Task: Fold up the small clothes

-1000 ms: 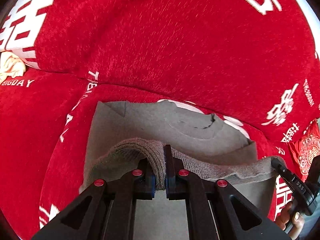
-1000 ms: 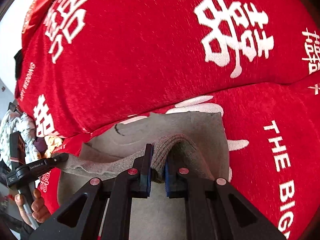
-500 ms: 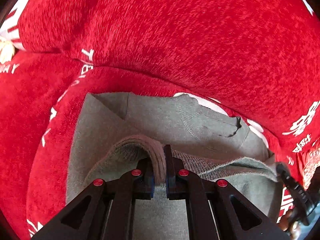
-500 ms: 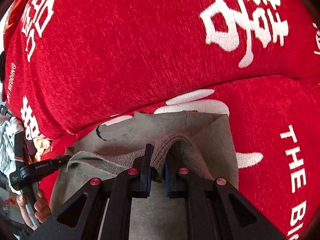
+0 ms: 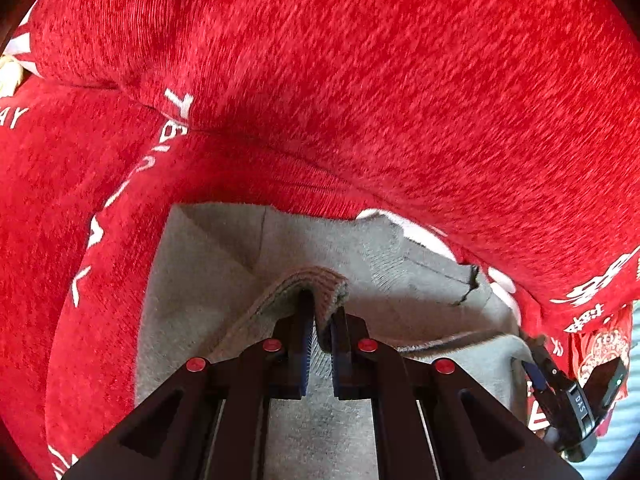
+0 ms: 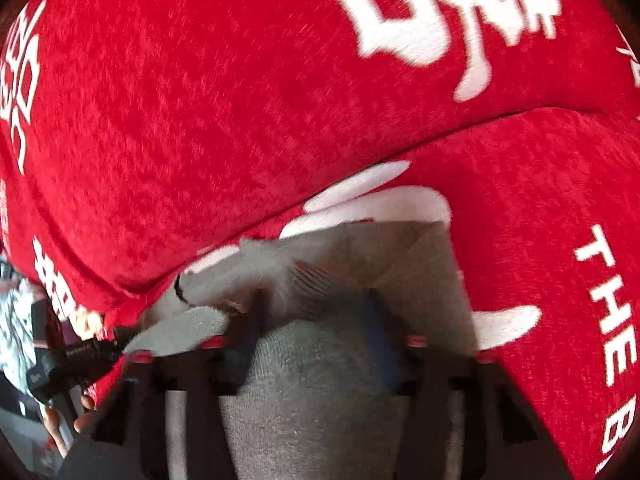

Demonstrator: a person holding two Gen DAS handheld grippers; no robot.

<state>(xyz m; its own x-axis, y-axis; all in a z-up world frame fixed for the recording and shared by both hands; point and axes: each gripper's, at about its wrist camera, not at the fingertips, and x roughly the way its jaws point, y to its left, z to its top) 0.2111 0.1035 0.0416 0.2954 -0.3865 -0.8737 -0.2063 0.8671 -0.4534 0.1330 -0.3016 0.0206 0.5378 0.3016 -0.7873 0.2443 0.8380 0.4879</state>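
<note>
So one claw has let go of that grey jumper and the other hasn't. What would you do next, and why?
Probably open the left gripper too. The right gripper has just been opening, its jaws wide apart with the grey jumper lying loose between them, folded over on the red blanket. The left is shut on the ribbed hem, so freeing it lets the fold settle.

1 grey garment (image 5: 224, 280), 2 grippers (image 5: 320, 332), 1 red cover (image 5: 360, 80)

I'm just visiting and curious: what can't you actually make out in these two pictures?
- Right wrist view: the right hand-held gripper is motion-blurred; its jaws have just been opening, and the grey garment's edge there is smeared.
- Left wrist view: the left hand-held gripper covers the pinched hem.
- Both views: the red blanket's white lettering is cut off.
</note>
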